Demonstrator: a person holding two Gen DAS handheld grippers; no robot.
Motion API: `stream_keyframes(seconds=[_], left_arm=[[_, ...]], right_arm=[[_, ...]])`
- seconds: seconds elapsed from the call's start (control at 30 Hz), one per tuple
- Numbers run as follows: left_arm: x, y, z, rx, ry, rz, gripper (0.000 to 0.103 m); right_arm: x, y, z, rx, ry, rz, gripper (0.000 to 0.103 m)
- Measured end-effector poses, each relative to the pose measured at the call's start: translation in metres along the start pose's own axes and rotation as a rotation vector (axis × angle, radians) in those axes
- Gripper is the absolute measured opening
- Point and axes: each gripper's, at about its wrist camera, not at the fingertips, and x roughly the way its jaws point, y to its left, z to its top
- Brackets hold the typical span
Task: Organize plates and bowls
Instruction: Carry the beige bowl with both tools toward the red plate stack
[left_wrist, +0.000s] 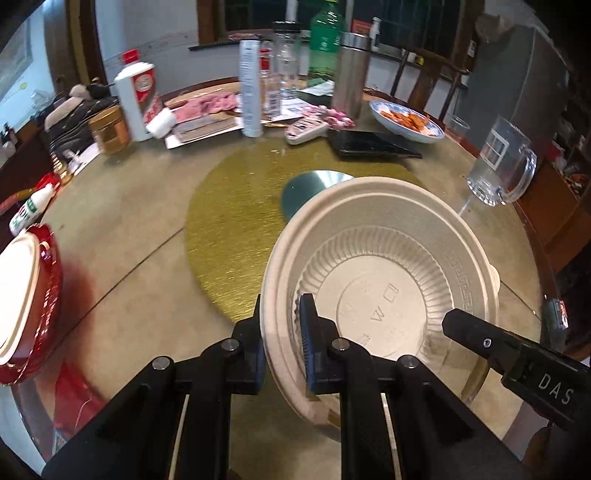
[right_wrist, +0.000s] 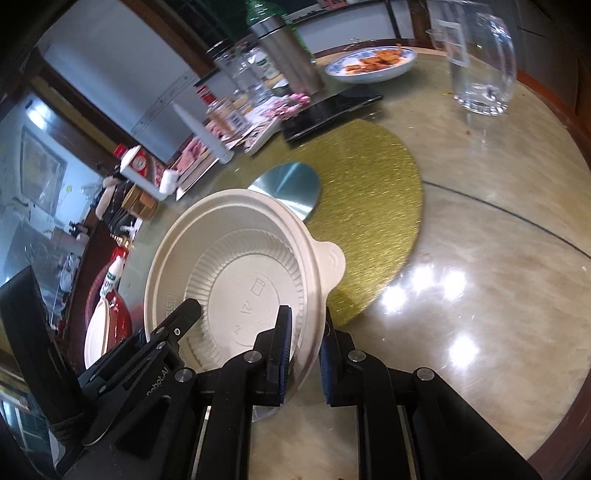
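Observation:
A cream disposable bowl (left_wrist: 388, 273) with a ribbed inside and a small tab on its rim hangs tilted above the round table, held from both sides. My left gripper (left_wrist: 284, 332) is shut on its left rim, one pad inside and one outside. In the right wrist view the same bowl (right_wrist: 240, 258) fills the lower middle, and my right gripper (right_wrist: 306, 347) is shut on the rim near the tab. A red bowl (left_wrist: 40, 295) with a cream lid sits at the table's left edge, apart from both grippers.
A gold turntable disc (left_wrist: 236, 221) with a silver centre lies under the bowl. Behind it stand a glass mug (left_wrist: 498, 166), a blue-and-white plate of food (left_wrist: 406, 122), a steel flask (left_wrist: 351, 77), bottles, a black tablet (left_wrist: 373, 144) and a white liquor bottle (left_wrist: 136, 99).

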Motion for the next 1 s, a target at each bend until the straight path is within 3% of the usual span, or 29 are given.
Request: stream_keyframes(seconds=[0.6, 1.0], left_arm=[[-0.03, 0.068, -0.021, -0.091, -0.039, 0.029, 0.014], [-0.058, 0.115, -0.023, -0.15, -0.097, 0.088, 0.014]], right_arm=[[0.005, 0.08, -0.032, -0.128, 0.002, -0.004, 0.014], [0.008, 0.137, -0.038, -0.23, -0.004, 0.044, 0.014]])
